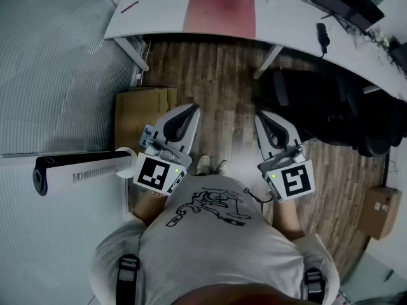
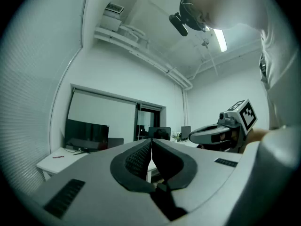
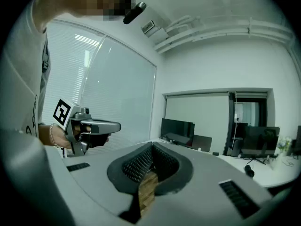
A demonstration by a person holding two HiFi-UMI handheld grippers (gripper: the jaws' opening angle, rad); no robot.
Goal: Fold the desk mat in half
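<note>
Desk mat (image 1: 219, 14) lies flat on the white desk (image 1: 149, 19), well ahead of me. I hold the left gripper (image 1: 192, 109) and right gripper (image 1: 259, 115) near my body, both closed on nothing.

The head view is looking steeply down from above the person, taking in the left tool (image 1: 191, 111), the right tool (image 1: 261, 116), the floor (image 1: 222, 75) and the bench (image 1: 152, 14) ahead. The left gripper view is riding on its tool, facing level across the room and catching the right tool at its right. The right gripper view is tilting slightly down, catching the left tool at its left. All three are sharing the distant bench.
</note>
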